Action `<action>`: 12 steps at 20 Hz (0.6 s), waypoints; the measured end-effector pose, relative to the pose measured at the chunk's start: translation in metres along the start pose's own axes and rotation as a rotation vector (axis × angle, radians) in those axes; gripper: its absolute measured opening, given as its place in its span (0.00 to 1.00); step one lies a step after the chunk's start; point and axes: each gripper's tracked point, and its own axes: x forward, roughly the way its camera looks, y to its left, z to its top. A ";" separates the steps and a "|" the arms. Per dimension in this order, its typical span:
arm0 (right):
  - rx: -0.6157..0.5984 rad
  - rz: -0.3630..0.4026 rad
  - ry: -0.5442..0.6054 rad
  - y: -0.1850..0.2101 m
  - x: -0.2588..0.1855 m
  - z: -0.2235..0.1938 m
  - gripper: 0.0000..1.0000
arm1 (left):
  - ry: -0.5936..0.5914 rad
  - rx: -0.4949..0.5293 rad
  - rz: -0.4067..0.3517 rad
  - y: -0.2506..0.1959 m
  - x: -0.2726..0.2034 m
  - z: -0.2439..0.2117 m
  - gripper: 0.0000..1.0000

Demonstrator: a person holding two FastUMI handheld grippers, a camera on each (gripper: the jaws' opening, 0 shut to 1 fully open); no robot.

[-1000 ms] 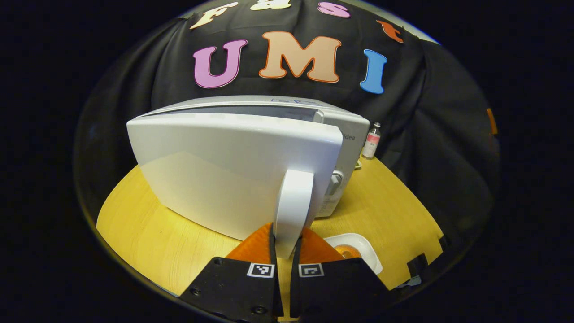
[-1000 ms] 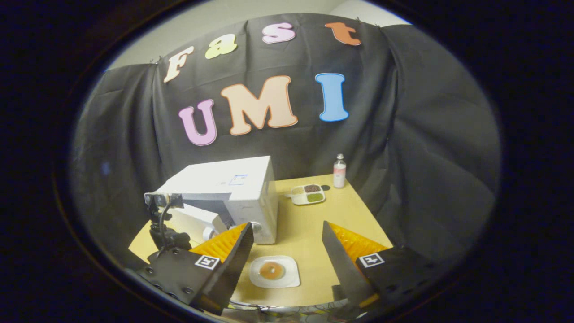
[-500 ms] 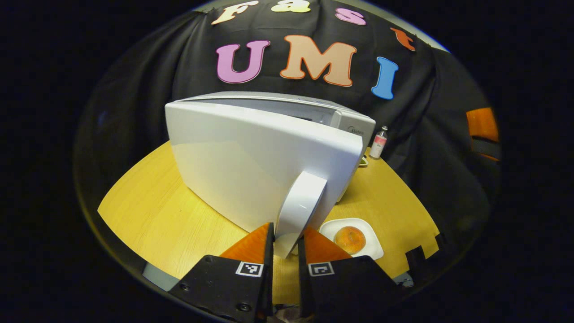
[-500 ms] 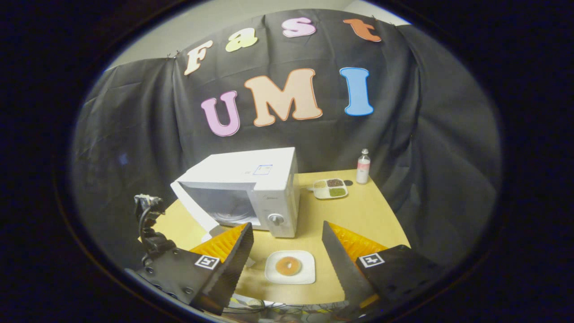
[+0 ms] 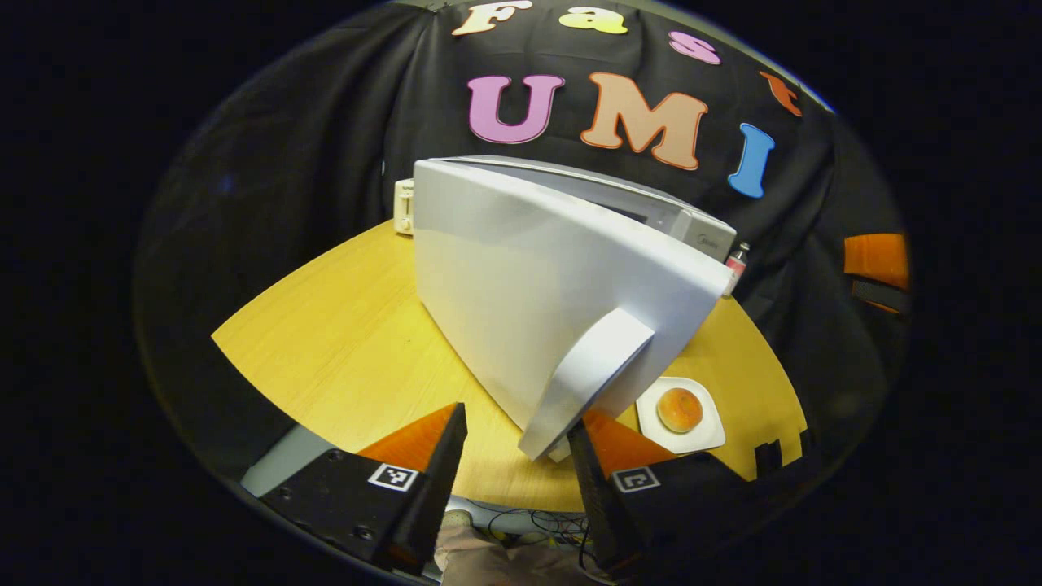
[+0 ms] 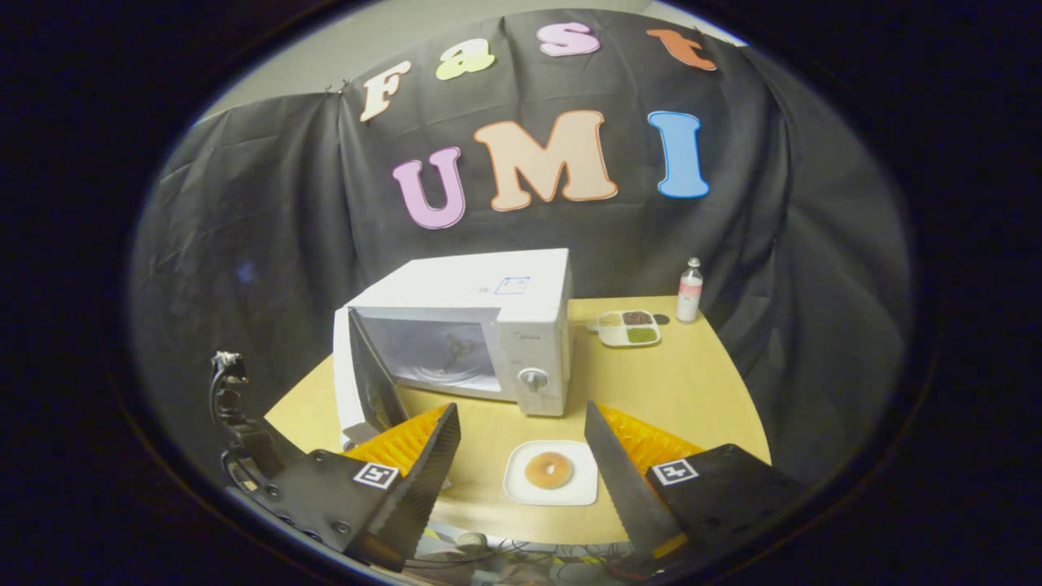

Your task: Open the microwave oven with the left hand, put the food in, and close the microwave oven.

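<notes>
Standing wide open, the microwave door [image 6: 358, 382] marks step one done — left gripper [image 5: 514, 456] fingers spread around the handle [image 5: 586, 382], right gripper [image 6: 521, 456] open, empty; doughnut plate [image 6: 550, 483] waits on the desk [image 6: 676, 391].

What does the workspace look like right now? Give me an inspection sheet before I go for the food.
Surface: wooden table, bare in front of the microwave.
Job's things: microwave with its door swung wide open and the cavity visible; doughnut on a white plate at the near edge.
Clutter: divided tray and small bottle at the back; a pale box behind the microwave.
Grippers: left gripper has its jaws open, straddling the door handle without pressing it; right gripper has its jaws open above the plate.
Cables: loose wires below the table's near edge.
Surroundings: black cloth wall.
</notes>
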 end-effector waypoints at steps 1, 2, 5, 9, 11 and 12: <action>-0.004 0.002 0.001 0.001 0.002 -0.001 0.92 | -0.001 -0.009 0.017 0.009 -0.003 0.001 0.82; -0.008 0.002 0.005 0.003 0.004 -0.003 0.92 | -0.001 -0.015 0.033 0.017 -0.007 0.002 0.83; -0.012 0.000 0.022 0.008 0.010 -0.010 0.96 | -0.009 -0.015 0.081 0.046 -0.021 0.003 0.86; -0.014 0.004 0.048 0.021 0.021 -0.019 0.92 | 0.000 -0.020 0.132 0.082 -0.031 0.007 0.85; -0.021 0.011 0.058 0.029 0.029 -0.023 0.92 | 0.008 -0.040 0.145 0.099 -0.037 0.006 0.85; -0.025 0.016 0.060 0.035 0.032 -0.024 0.92 | 0.012 -0.051 0.149 0.106 -0.040 0.006 0.85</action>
